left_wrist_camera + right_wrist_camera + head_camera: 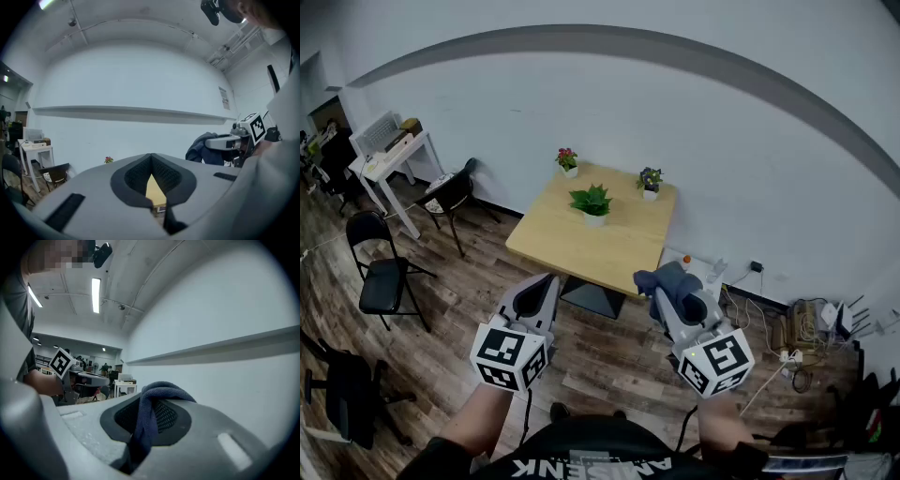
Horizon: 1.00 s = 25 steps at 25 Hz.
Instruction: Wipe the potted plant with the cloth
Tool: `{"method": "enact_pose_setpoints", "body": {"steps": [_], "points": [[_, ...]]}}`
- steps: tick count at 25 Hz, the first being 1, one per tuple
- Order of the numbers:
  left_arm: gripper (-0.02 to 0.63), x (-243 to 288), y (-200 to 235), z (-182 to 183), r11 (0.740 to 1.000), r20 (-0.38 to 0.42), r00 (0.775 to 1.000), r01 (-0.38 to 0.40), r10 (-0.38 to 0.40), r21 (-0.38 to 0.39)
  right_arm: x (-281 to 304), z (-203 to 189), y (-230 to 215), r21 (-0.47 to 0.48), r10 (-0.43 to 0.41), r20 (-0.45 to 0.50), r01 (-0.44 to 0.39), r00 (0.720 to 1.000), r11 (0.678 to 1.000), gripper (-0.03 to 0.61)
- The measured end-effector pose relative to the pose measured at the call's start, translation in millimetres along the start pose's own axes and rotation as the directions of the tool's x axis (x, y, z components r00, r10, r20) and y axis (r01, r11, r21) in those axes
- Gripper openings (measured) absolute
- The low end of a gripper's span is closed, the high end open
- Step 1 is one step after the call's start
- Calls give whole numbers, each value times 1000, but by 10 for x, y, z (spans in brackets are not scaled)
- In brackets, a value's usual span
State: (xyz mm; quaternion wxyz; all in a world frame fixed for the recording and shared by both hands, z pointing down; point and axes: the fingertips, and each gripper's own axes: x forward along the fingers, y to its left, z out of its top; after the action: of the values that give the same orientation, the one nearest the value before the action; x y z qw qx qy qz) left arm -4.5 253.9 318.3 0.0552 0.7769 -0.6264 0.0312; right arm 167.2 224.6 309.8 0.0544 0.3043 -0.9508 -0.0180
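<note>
- Both jaws of the left gripper point(546, 289) are pinched together, nothing between.
- right gripper point(666, 292) clamps the blue cloth point(149, 414).
- potted plant point(592, 202) sits on the table point(581, 251), well ahead of both.

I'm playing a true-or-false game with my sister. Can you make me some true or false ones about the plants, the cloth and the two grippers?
1. The right gripper holds a dark blue cloth. True.
2. The left gripper is wide open. False: its jaws are together, with nothing between them.
3. A green plant, a red-flowered plant and a purple-flowered plant all stand on the wooden table. True.
4. The cloth is rubbing the green plant. False: the cloth is apart from it, held short of the plant.
5. The red-flowered plant stands on the floor. False: it stands at the table's far corner.
</note>
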Motion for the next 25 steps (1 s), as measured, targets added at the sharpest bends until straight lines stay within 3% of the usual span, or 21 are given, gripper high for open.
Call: {"method": "enact_pose_setpoints", "body": {"steps": [6, 10, 14, 20, 25], "points": [[2, 14, 52, 28, 995, 39, 999, 34, -31, -92, 48, 19, 16, -6, 3, 3, -3, 1000, 1000, 43], [2, 48, 123, -26, 999, 14, 1000, 22, -21, -41, 90, 9, -12, 5, -3, 10, 3, 1000, 1000, 43], [2, 37, 149, -50, 994, 2, 998, 60, -60, -91, 114, 28, 34, 37, 16, 32, -17, 999, 999, 43], [2, 9, 194, -89, 992, -21, 992, 125, -126, -11, 251, 60, 109, 57, -8, 40, 5, 999, 998, 44], [2, -37, 476, -112, 995, 5, 995, 100, -100, 3, 397, 91, 203, 67, -47, 45, 44, 998, 997, 43]]}}
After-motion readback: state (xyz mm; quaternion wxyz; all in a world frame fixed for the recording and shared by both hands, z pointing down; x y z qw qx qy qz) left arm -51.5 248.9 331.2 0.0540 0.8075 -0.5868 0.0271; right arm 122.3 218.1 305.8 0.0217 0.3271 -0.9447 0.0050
